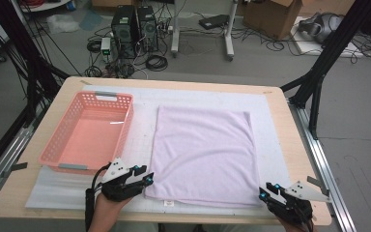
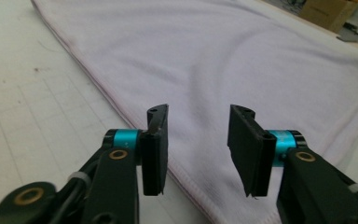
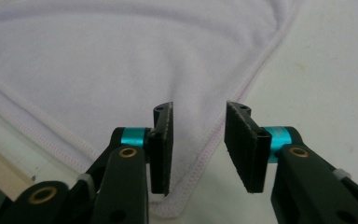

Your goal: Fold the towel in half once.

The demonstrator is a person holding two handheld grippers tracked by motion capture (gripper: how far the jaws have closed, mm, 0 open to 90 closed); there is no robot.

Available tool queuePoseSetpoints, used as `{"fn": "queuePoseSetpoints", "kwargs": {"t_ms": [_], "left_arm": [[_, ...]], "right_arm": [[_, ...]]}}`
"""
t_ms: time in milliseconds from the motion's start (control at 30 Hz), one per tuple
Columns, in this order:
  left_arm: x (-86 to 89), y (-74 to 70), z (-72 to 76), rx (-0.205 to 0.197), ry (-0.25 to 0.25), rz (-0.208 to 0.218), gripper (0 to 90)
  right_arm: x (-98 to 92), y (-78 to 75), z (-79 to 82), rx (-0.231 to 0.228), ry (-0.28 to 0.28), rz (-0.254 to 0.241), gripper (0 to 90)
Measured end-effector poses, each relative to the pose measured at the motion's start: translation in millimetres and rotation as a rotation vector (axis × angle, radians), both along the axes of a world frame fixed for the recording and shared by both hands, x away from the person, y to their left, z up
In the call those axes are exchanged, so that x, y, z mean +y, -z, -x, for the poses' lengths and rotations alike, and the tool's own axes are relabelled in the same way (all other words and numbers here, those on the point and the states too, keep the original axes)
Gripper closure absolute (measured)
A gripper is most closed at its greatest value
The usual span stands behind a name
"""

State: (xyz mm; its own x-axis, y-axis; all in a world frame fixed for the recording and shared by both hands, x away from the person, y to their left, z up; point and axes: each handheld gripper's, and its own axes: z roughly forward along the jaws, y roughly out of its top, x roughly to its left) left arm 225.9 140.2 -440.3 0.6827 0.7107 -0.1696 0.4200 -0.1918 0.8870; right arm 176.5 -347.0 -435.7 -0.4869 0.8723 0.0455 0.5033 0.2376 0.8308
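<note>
Two hand-held grippers poised at the near corners of a pale lilac rectangular towel [image 1: 203, 154].

At centre left of the high view sits an empty salmon-pink plastic basket [image 1: 88, 132] on the white mat [image 1: 58, 193]. Below it, the left gripper [image 1: 142, 175] hovers at the towel's lower-left corner, jaws narrowly parted with nothing pinched between them. The towel lies flat across mid-frame. At lower right, the right gripper [image 1: 265, 189] straddles the other near corner, jaws likewise parted and not pressing on the hem.

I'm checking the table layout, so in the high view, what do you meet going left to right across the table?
Pink basket → left gripper → lilac towel → right gripper.
</note>
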Motion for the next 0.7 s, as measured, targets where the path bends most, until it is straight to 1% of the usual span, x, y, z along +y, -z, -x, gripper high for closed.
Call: {"fn": "queuePoseSetpoints", "kwargs": {"t_ms": [67, 100, 133, 200, 233, 267, 300, 333, 367, 400, 433, 500, 567, 600, 633, 667, 700], "left_arm": [[0.1, 4.0, 2.8, 0.021, 0.002, -0.005, 67.2], [0.4, 4.9, 3.4, 0.023, -0.003, -0.015, 67.9], [1.1, 5.3, 3.9, 0.030, -0.013, -0.022, 67.9], [3.5, 6.7, 5.5, 0.034, -0.023, -0.017, 67.5], [3.9, 7.8, 6.1, 0.041, -0.024, -0.020, 67.4], [4.2, 9.0, 6.4, 0.044, -0.025, -0.033, 67.3], [4.6, 10.2, 6.5, 0.049, -0.027, -0.030, 67.2], [4.9, 10.9, 6.9, 0.054, -0.030, -0.024, 67.1], [4.9, 11.1, 7.3, 0.055, -0.029, -0.023, 67.0], [4.6, 10.9, 7.9, 0.052, -0.027, -0.025, 66.9], [4.3, 10.6, 8.6, 0.052, -0.026, -0.021, 66.8], [3.4, 10.1, 9.8, 0.051, -0.021, -0.020, 66.0], [2.2, 9.9, 11.2, 0.051, -0.014, -0.024, 65.0], [1.5, 9.6, 11.8, 0.052, -0.012, -0.018, 64.8], [1.0, 8.8, 12.3, 0.052, -0.008, -0.016, 64.2], [0.5, 8.3, 12.4, 0.053, -0.003, -0.015, 64.0], [0.0, 8.1, 12.5, 0.058, -0.001, -0.019, 64.2]], "right_arm": [[-0.2, 2.6, 2.8, 0.012, -0.018, 0.014, 70.5], [-0.3, 3.7, 4.3, 0.022, -0.021, 0.009, 71.9], [-0.8, 4.9, 5.4, 0.028, -0.026, 0.004, 72.1], [-1.4, 7.9, 6.3, 0.046, -0.024, -0.019, 70.3], [-0.4, 9.7, 5.8, 0.066, -0.022, -0.010, 68.9], [1.0, 12.1, 4.3, 0.080, -0.024, -0.001, 68.9], [2.8, 14.8, 3.1, 0.101, -0.023, 0.003, 70.1], [3.7, 15.9, 3.1, 0.091, -0.017, 0.007, 77.6], [3.7, 14.6, 3.1, 0.092, -0.017, 0.018, 86.3], [4.1, 12.9, 3.5, 0.101, -0.017, 0.032, 87.0], [5.2, 11.1, 5.4, 0.104, -0.006, 0.056, 87.3], [5.3, 5.3, 10.3, 0.088, 0.024, 0.131, 87.3], [1.8, 2.9, 12.2, 0.092, 0.037, 0.152, 87.3], [0.4, 3.3, 12.7, 0.092, 0.034, 0.138, 87.1], [-0.1, 4.1, 13.0, 0.096, 0.020, 0.113, 86.5], [0.8, 4.8, 12.9, 0.097, -0.001, 0.087, 84.1], [1.3, 4.3, 12.8, 0.100, -0.008, 0.072, 79.9]]}}
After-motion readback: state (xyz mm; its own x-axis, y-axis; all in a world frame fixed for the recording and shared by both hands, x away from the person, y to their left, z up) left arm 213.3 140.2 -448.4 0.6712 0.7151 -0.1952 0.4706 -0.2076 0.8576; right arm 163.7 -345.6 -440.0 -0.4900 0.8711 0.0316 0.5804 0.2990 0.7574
